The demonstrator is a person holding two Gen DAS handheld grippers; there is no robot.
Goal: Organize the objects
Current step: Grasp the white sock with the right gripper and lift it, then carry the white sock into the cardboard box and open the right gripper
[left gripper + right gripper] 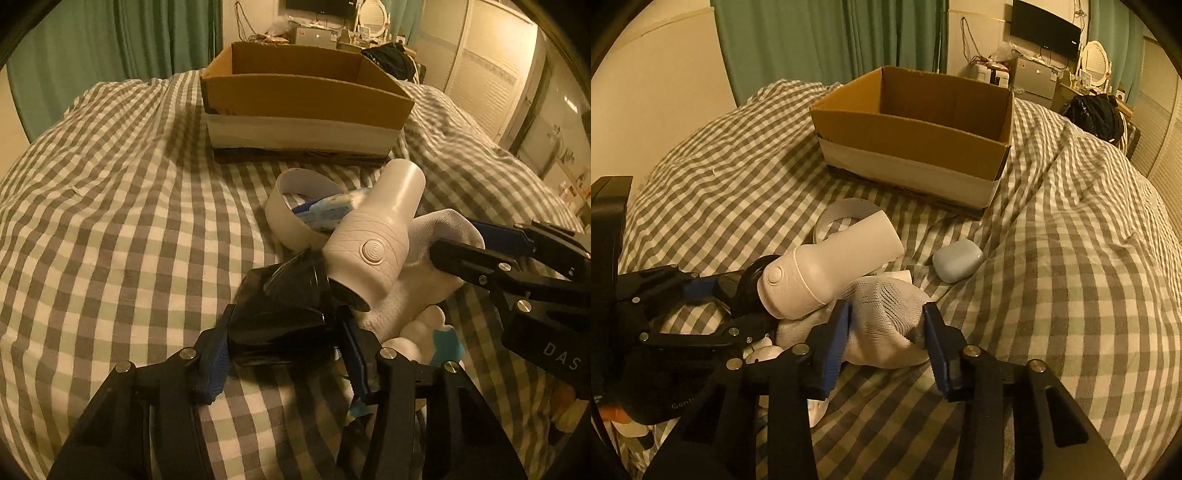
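Left tool (280, 339) pinches black cap end of white handheld device (373, 236), lifted above checked bed (110, 206). Right tool (886, 325) spread, pads either side of white sock (886, 306), touching. White tape ring (284, 214) just behind device. Pale blue case (956, 260) right of sock. Cardboard box (912, 136) far centre on bed, open-topped.

A white handheld device (373, 236) with a round button is lying tilted across a white sock (886, 317), its black end (284, 314) toward the near side. A white tape ring (291, 210) is sitting behind it (something blue inside), before an open cardboard box (912, 136) on the checkered bed.
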